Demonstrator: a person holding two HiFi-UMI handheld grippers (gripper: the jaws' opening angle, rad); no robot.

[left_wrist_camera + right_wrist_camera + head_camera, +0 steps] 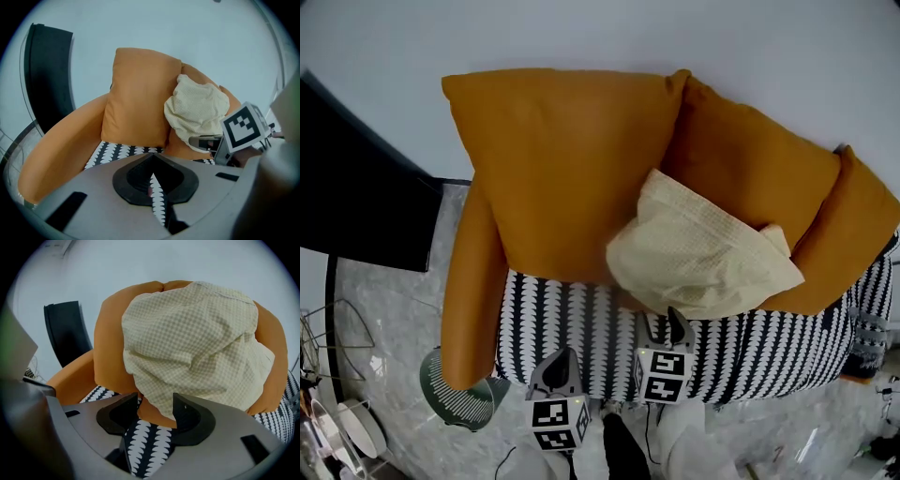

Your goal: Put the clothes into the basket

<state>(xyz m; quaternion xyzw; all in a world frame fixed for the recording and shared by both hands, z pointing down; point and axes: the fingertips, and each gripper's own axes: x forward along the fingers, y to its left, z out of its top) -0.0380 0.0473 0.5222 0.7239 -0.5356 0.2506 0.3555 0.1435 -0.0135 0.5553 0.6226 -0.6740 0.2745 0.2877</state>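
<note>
Nearest, low in the head view: left gripper [566, 356], jaws pressed together tip to tip with nothing between them, over the front of the black-and-white patterned seat [581, 319]. Just beside it to the right: right gripper [666, 323], jaws spread wide, aimed at the lower edge of the pale yellow checked garment [703, 248]; hem in line with the gap, pads not pressing on it. Garment crumpled on the seat, leaning back against the orange back cushions [562, 169]. Down on the grey marbled floor [394, 328], close by the sofa's orange arm [473, 281]: green slatted basket [464, 401], well apart from the garment. Further left, black panel [366, 197] against the pale wall [581, 28].
</note>
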